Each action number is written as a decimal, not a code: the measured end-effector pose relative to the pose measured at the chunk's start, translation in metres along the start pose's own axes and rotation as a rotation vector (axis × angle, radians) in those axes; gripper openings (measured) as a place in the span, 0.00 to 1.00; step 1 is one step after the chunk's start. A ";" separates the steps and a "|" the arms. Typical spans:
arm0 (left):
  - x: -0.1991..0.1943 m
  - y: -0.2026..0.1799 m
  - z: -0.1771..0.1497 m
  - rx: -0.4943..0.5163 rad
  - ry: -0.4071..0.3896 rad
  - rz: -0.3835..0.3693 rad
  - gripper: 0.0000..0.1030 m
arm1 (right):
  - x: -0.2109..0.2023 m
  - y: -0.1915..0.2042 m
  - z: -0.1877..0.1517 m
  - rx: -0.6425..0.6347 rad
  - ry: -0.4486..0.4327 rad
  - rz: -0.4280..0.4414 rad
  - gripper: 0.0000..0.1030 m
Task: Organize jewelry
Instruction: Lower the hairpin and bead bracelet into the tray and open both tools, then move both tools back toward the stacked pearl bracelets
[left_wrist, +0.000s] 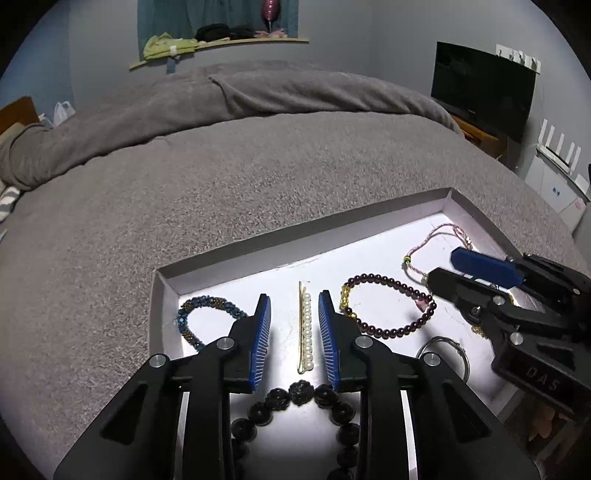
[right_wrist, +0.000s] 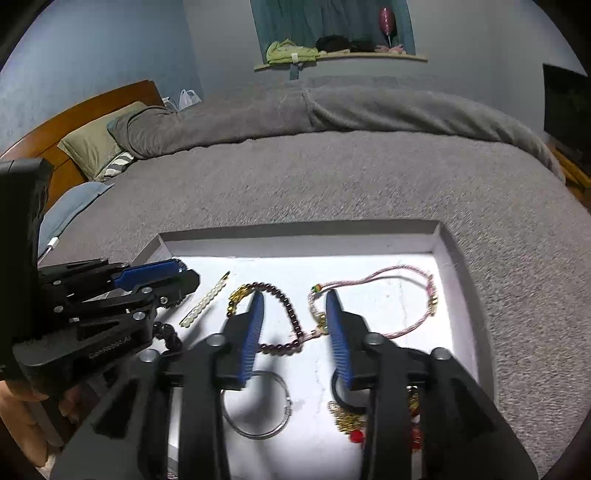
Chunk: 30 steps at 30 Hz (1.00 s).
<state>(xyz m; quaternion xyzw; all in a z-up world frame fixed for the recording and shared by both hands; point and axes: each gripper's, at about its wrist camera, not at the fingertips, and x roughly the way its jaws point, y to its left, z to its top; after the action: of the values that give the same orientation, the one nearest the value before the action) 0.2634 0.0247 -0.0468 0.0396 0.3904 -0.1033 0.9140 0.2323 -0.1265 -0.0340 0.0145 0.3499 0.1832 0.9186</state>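
A shallow white tray (left_wrist: 166, 291) on the grey bed (left_wrist: 221, 192) holds the jewelry: a pearl hair clip (left_wrist: 306, 332) mid-tray, a blue beaded bracelet (left_wrist: 199, 317) near its left edge, a purple bead bracelet (right_wrist: 284, 317), a pink cord bracelet (right_wrist: 391, 295) toward the right edge, and a silver ring (right_wrist: 255, 406). Left gripper (left_wrist: 295, 332) straddles the clip, jaws apart; right gripper (right_wrist: 295, 332) hangs parted over the purple beads.

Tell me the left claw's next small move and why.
Probably lower the left claw slightly and close it on the pearl hair clip. Its blue pads are open on either side of the clip, which lies lengthwise between them on the white tray, ungripped. The right claw hovers open over the purple bead bracelet.
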 end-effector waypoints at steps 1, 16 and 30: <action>-0.002 0.000 0.000 -0.002 -0.006 0.000 0.27 | -0.003 -0.001 0.000 -0.003 -0.011 -0.012 0.35; -0.048 -0.001 -0.009 -0.050 -0.095 0.008 0.36 | -0.050 -0.022 -0.012 0.046 -0.088 -0.074 0.39; -0.094 -0.002 -0.042 -0.084 -0.158 0.082 0.87 | -0.103 -0.028 -0.042 0.054 -0.140 -0.112 0.78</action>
<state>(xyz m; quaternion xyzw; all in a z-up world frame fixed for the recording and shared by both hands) 0.1700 0.0444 -0.0073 0.0089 0.3190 -0.0520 0.9463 0.1432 -0.1931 -0.0045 0.0326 0.2900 0.1206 0.9488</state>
